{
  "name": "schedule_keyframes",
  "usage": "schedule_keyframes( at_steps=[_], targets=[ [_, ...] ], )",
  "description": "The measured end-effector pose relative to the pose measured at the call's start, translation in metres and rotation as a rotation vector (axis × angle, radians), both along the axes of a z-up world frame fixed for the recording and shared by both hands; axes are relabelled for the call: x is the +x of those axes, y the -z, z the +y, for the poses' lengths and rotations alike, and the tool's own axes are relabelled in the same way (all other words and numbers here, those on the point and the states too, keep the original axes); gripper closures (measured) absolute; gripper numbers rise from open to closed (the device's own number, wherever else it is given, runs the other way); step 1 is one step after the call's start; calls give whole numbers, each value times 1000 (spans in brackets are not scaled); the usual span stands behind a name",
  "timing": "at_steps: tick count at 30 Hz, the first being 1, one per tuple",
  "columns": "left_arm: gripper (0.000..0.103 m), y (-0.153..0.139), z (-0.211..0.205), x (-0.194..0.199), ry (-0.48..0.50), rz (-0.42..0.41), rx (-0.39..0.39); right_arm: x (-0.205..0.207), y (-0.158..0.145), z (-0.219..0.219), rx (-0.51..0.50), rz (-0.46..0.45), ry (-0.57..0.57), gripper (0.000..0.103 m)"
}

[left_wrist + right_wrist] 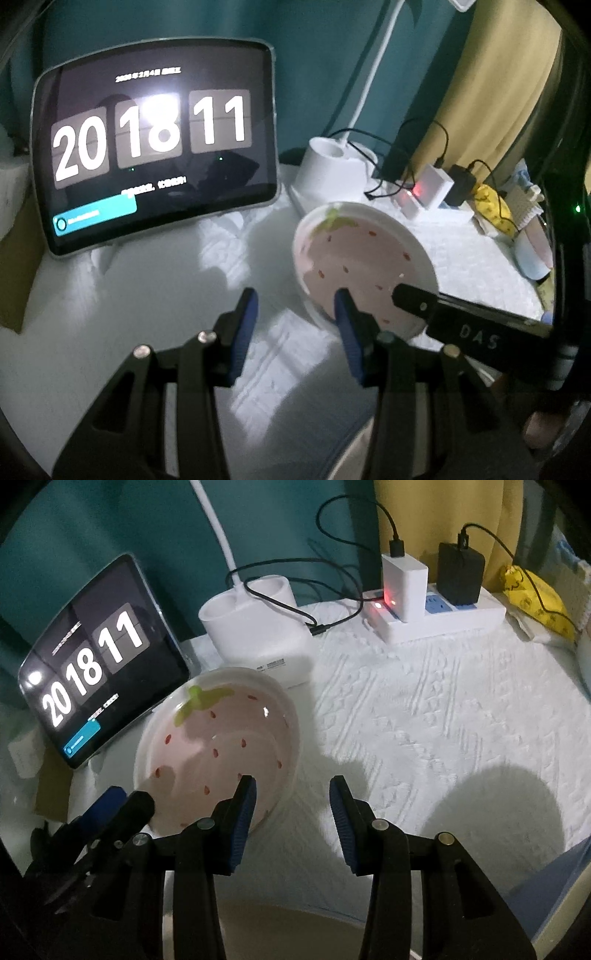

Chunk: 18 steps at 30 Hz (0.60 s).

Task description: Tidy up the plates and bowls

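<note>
A pink strawberry-pattern plate (360, 258) with a white rim lies on the white cloth; it also shows in the right wrist view (218, 746). My left gripper (295, 310) is open, its right finger over the plate's near edge. My right gripper (291, 797) is open, its left finger over the plate's right edge. The right gripper's finger (417, 301) reaches over the plate from the right. The left gripper's tip (122, 805) shows by the plate's left edge. Neither holds anything.
A tablet (155, 147) showing a flip clock leans at the back left. A white lamp base (255, 627), a power strip (436, 616) with chargers and cables, and a yellow packet (535, 598) stand at the back. A light bowl (533, 251) sits far right.
</note>
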<state>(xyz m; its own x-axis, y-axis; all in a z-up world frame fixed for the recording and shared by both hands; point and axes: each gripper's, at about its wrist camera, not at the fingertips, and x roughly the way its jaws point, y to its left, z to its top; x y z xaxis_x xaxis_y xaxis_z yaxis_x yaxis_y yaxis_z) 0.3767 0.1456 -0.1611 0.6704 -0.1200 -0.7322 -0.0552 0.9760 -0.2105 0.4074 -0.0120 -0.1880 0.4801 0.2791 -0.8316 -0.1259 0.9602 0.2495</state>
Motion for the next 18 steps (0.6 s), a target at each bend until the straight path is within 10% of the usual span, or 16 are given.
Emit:
schedule_keyframes(
  at_steps=[3, 7, 12, 18],
  targets=[
    [59, 6, -1, 4, 11, 20, -12, 1, 8, 0, 7, 7, 13, 60],
    [65, 8, -3, 6, 32, 34, -18, 2, 23, 4, 19, 43, -9, 86],
    [86, 10, -8, 6, 62, 42, -23, -2, 20, 8, 22, -1, -26, 88],
    [88, 8, -10, 4, 58, 30, -7, -6, 18, 10, 22, -19, -30, 89]
  ],
)
